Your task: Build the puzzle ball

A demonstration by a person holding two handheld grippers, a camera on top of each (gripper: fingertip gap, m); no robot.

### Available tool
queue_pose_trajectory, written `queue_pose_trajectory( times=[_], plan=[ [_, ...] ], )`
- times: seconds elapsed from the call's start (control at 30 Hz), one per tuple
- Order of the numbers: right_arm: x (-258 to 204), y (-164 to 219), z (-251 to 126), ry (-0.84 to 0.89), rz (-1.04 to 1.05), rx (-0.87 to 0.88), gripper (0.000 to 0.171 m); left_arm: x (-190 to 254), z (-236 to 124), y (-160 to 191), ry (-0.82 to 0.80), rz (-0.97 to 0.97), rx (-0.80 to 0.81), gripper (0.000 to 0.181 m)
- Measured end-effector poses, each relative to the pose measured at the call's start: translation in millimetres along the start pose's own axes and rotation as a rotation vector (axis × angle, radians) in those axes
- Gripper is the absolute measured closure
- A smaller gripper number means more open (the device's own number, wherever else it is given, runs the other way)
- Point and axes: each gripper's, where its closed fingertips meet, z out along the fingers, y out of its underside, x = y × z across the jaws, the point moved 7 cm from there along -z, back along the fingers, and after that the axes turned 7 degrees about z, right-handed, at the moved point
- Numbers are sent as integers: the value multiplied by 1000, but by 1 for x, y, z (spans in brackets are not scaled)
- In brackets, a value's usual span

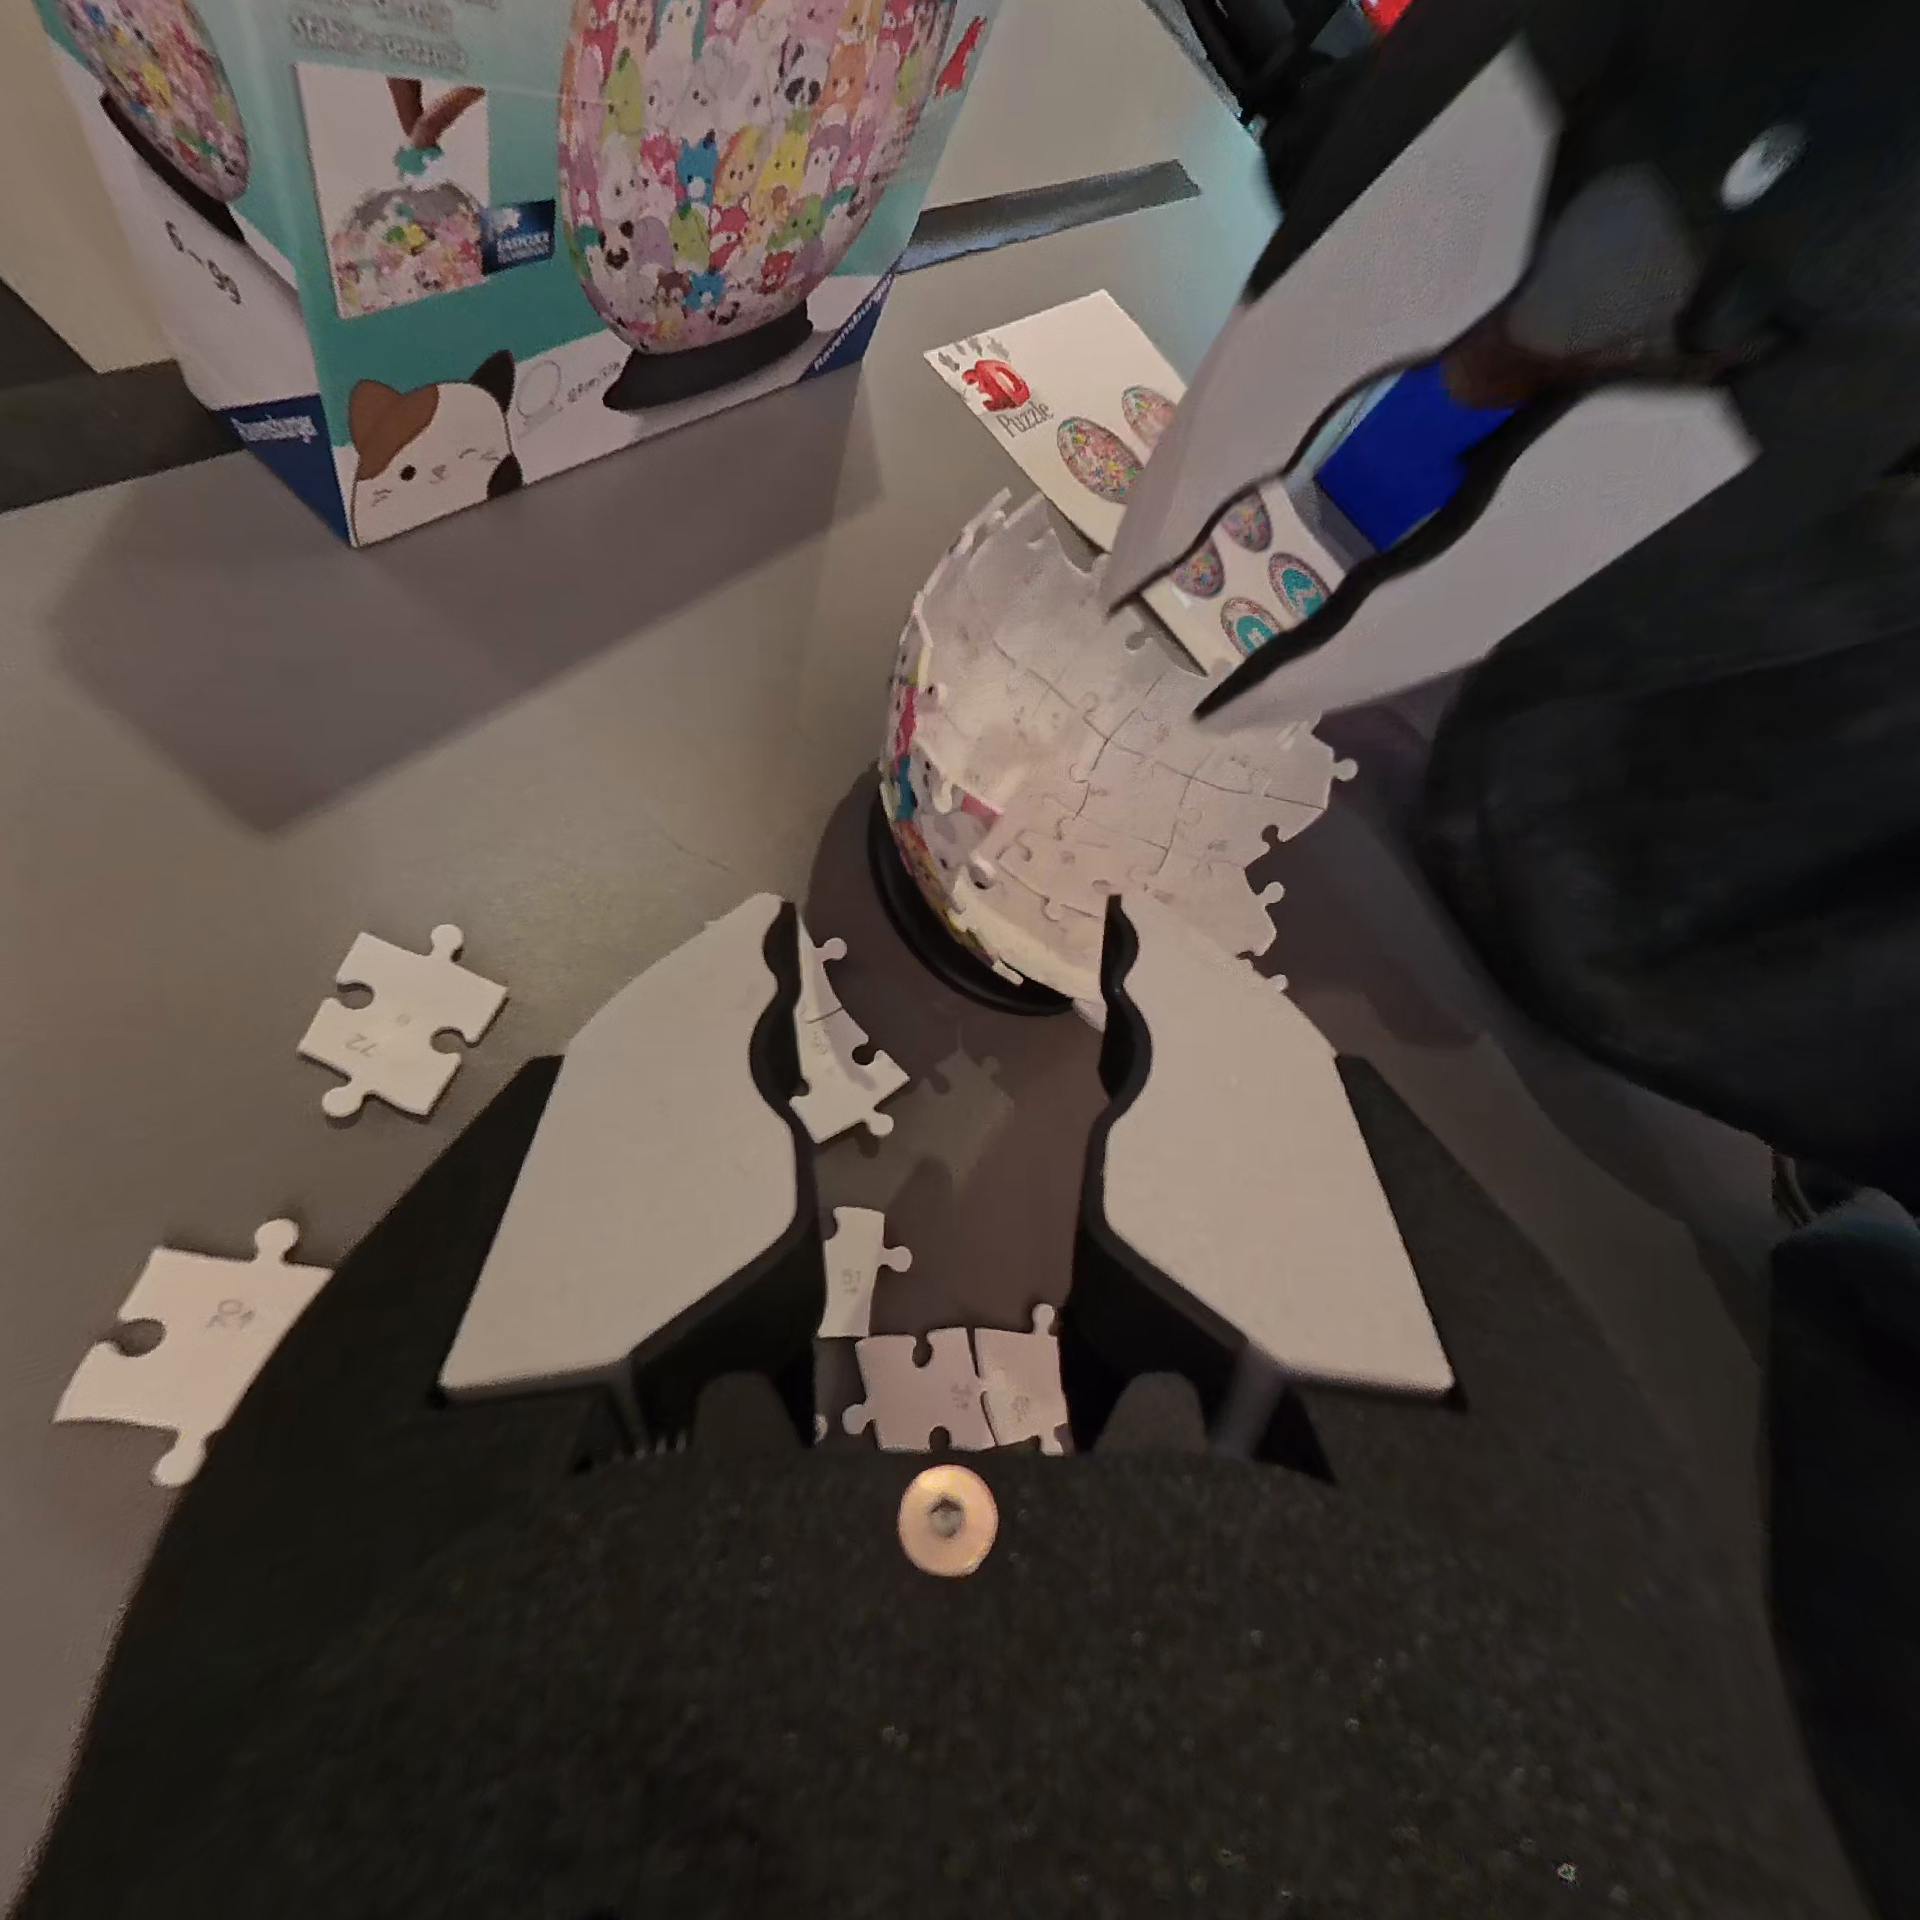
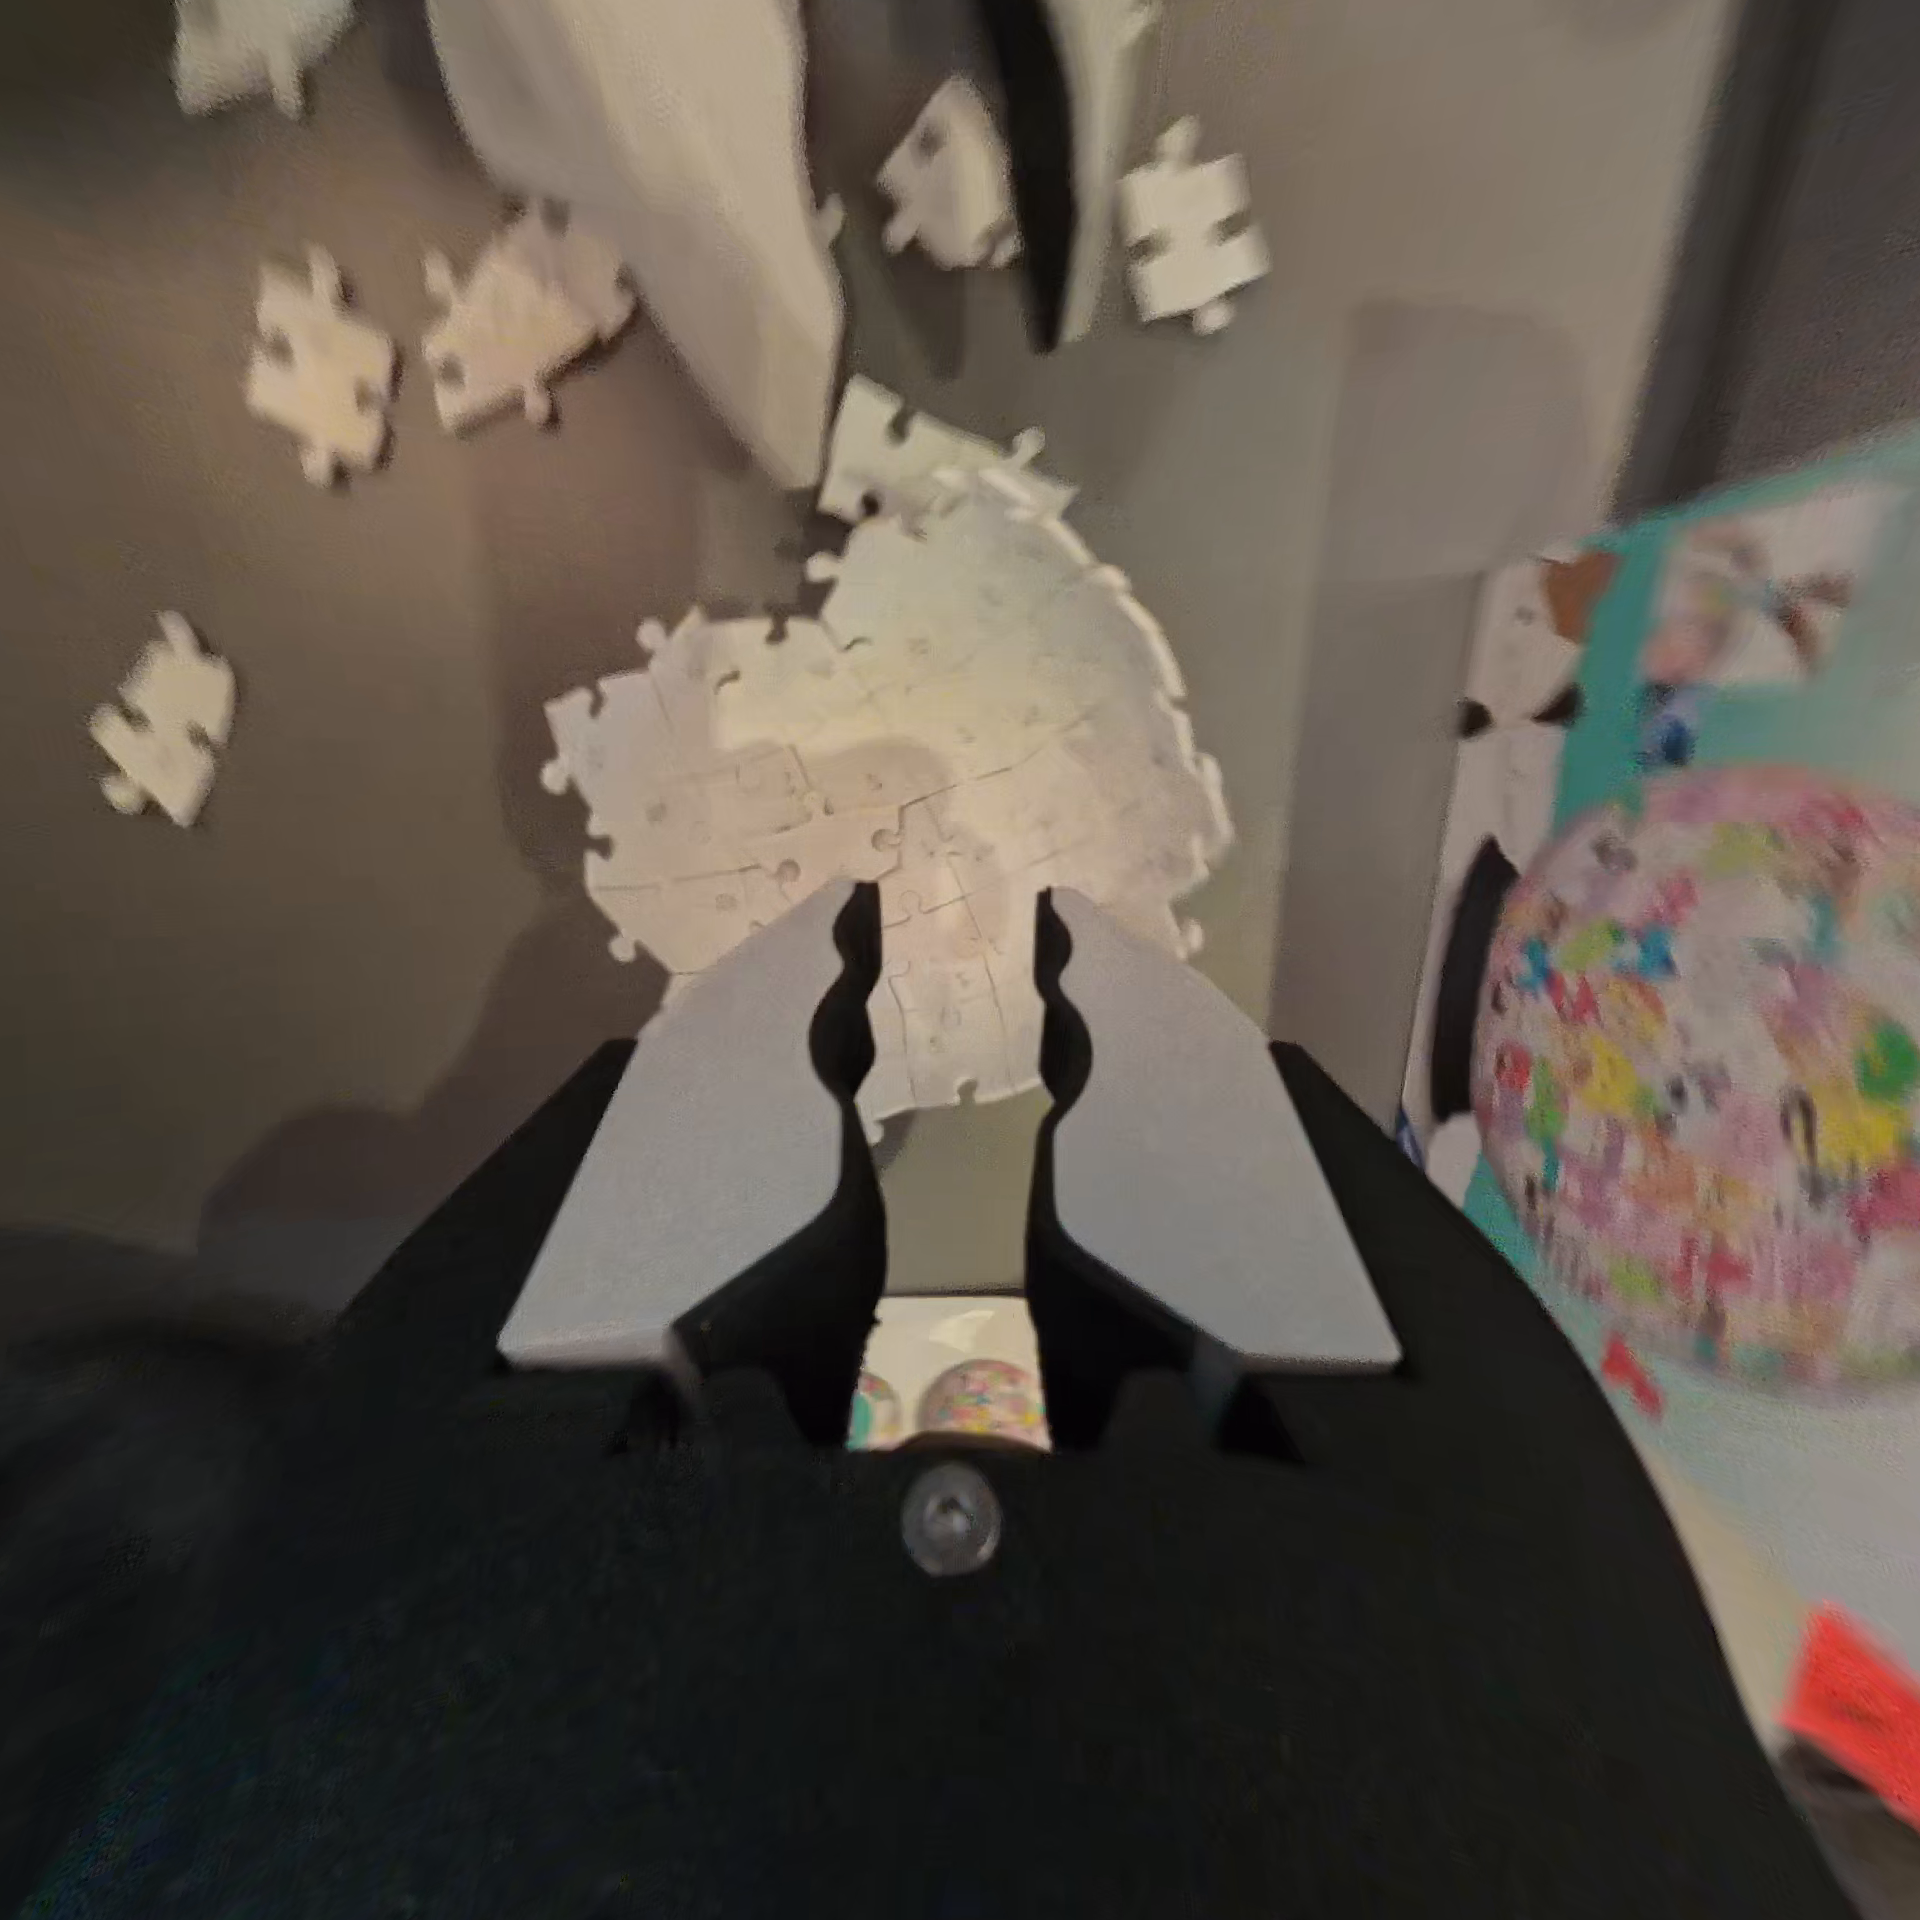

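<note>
Left gripper (image 1: 951, 914), fingers spread and empty, with loose pieces (image 1: 844, 1049) lying between and beneath its tips. The partly built puzzle ball (image 1: 1101, 769) on its stand sits just ahead, under the right gripper (image 2: 958, 894), also spread and empty.

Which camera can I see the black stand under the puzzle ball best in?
The left wrist view. There the black stand peeks out under the half-built puzzle ball. In the right wrist view the ball covers it, so it's hidden.
</note>
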Motion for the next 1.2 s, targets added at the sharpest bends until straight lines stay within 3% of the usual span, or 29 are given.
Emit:
queue_pose_trajectory(
  times=[0.13,0.27,0.47,0.53,0.7,1.0,1.2],
  plan=[
    [6,44,-23,156,370,172,136,3,5,2,27,-6,-21,124],
    [-12,79,-1,10,662,270,135,12,12,0,74,-6,-18,124],
    [-30,80,-2,-46,826,524,134,12,18,-1,106,-39,20,125],
    [-32,77,3,-40,822,506,132,11,19,-1,120,-53,35,125],
    [-30,76,17,152,717,354,133,11,19,-1,105,-45,33,125],
    [-30,68,35,456,513,234,137,11,14,-3,79,-17,25,125],
    [-29,61,49,516,458,212,139,11,-3,-3,-53,75,-106,124]
  ],
)
